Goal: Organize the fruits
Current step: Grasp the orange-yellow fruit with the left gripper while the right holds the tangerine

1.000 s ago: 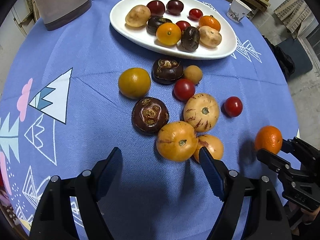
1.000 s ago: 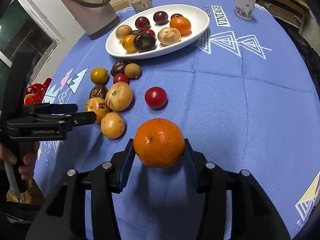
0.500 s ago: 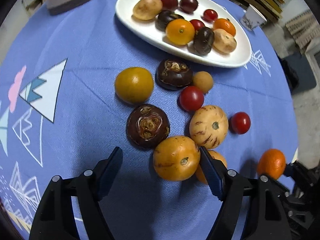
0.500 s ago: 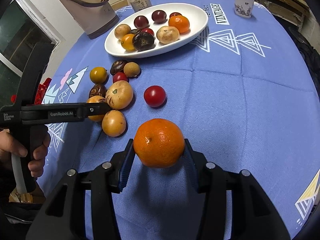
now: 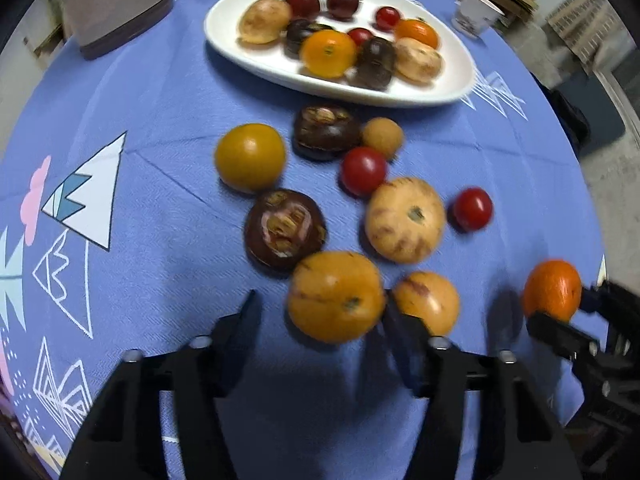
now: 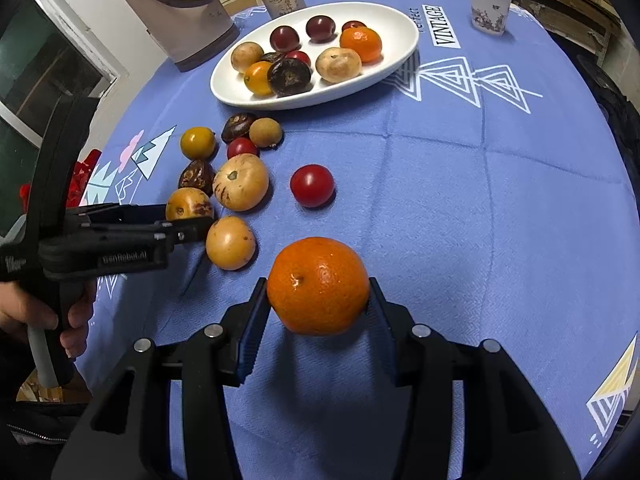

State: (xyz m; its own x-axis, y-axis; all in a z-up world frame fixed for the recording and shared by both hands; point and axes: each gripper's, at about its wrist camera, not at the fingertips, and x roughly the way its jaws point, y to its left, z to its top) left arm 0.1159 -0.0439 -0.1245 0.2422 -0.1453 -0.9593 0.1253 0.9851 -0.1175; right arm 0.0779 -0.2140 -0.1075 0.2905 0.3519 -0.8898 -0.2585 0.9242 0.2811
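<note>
Left tongs closing on fruit; right tongs loaded.

Your left tongs (image 5: 320, 312) had just been narrowing around a round, speckled orange-yellow fruit (image 5: 336, 296) on the desk (image 5: 160, 128), only one pad visibly touching. Your right tongs (image 6: 318, 300) were clamped on a dimpled tangerine (image 6: 318, 285). The smooth skin could slip; its neighbour (image 5: 428, 306) might roll. The glossy white plate (image 5: 452, 80) lay beyond.

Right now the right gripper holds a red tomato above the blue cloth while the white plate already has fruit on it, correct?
Not quite. The right gripper is shut on an orange mandarin, not a red tomato; the right wrist view shows it between the pads. The rest stands: it hangs above the blue cloth, and the white plate already has fruit on it.
</note>
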